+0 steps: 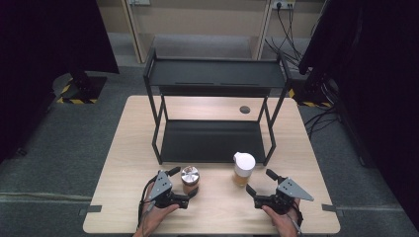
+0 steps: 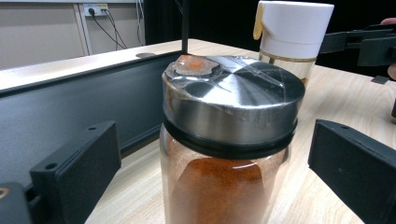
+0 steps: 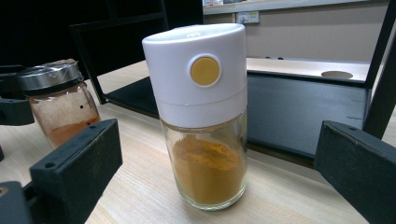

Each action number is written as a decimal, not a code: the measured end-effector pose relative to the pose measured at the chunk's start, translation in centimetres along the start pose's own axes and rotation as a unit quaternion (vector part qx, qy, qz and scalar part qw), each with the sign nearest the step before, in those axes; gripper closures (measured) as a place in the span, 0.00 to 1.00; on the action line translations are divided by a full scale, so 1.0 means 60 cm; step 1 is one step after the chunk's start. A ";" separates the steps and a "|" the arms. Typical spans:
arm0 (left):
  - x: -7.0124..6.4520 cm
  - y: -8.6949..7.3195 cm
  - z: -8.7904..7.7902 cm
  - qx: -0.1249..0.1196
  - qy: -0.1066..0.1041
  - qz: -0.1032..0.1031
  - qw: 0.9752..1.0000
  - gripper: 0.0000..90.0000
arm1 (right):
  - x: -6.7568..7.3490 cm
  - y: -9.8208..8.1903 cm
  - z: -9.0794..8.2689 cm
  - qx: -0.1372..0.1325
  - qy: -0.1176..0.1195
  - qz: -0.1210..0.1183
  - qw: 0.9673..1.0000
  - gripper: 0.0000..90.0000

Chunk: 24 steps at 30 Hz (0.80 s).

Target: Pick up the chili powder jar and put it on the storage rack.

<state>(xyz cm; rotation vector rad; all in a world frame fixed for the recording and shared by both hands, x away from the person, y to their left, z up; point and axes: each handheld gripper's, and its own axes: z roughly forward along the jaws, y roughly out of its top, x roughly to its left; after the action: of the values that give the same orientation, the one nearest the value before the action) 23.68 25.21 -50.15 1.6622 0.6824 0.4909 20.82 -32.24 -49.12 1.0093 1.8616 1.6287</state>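
Both claws gape: left claw (image 1: 185,182) flanks upright spice jar (image 1: 189,179), right claw (image 1: 259,182) probably short of upright shaker (image 1: 243,168).

Two spice jars stood upright on the table, just in front of the rack. The left jar (image 1: 190,179) was glass with a steel lid, holding reddish powder. The right jar (image 1: 243,169), well apart from it, had a tall white cap with a yellow button and yellow powder inside.
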 end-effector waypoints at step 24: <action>0.002 0.018 0.022 0.034 -0.009 0.013 0.999 0.33 | -0.002 0.000 0.000 0.000 0.004 0.000 1.000 0.02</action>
<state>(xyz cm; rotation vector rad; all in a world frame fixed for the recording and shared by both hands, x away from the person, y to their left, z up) 24.81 24.19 -49.34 1.7389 0.6700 0.4757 20.89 -32.30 -49.16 1.0030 1.8662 1.6352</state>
